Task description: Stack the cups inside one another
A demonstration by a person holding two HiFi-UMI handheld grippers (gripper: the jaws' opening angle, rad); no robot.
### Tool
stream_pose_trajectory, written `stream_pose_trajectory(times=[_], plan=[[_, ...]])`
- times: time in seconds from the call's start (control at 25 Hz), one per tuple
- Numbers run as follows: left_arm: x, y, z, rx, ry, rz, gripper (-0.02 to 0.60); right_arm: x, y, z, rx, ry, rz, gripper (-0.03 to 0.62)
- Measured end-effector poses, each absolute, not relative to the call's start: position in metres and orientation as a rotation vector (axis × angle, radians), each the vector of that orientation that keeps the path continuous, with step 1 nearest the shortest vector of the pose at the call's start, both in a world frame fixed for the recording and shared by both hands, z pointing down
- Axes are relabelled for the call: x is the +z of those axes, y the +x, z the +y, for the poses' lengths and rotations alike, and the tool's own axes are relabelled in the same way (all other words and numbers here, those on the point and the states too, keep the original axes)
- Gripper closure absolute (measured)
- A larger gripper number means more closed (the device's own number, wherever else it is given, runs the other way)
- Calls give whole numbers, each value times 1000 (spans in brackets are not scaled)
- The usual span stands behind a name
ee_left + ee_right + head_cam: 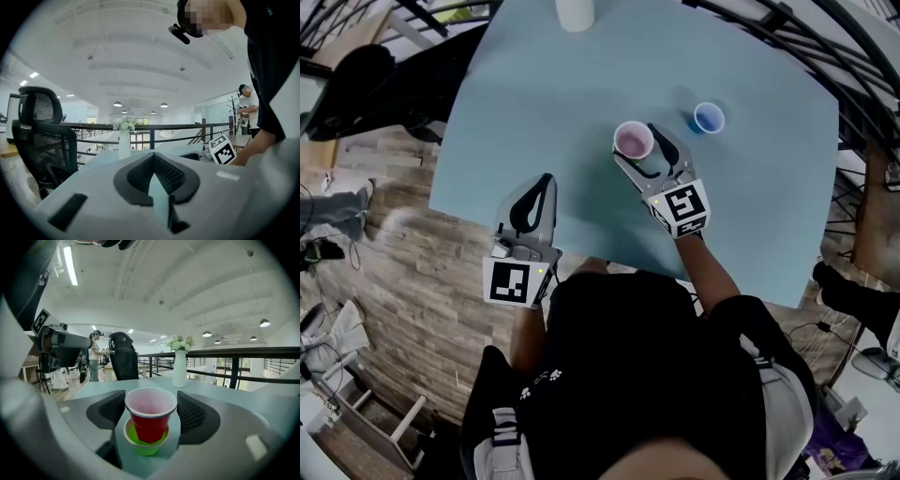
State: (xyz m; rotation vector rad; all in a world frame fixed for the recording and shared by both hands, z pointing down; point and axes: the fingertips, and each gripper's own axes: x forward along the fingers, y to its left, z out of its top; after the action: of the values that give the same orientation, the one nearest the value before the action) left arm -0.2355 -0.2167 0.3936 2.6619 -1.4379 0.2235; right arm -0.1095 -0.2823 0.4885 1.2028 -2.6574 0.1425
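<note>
Up front, the right tongs (pixel 151 403) grip the red cup (pixel 150 425) at its rim, a pad on either side. Its base sits down inside a green cup (pixel 145 445) on the pale blue bench (pixel 553 103). A blue cup (pixel 709 118) stands apart, further back and to the right. The left tongs (pixel 153 157) are closed and empty, low over the near edge of the bench.

Head view looks steeply down on the table (pixel 581 84); both gripper views skim it toward the vase (pixel 124 143) (pixel 179 367).
</note>
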Motion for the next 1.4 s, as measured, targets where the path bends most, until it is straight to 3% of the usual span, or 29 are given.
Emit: stream_pose_trajectory(times=[0.92, 1.4], plan=[[405, -235, -208, 263, 2639, -1442, 589, 533, -108, -278, 176, 1159, -2582, 250], [401, -218, -212, 244, 2683, -1394, 588, 477, -88, -274, 168, 1302, -2686, 253]])
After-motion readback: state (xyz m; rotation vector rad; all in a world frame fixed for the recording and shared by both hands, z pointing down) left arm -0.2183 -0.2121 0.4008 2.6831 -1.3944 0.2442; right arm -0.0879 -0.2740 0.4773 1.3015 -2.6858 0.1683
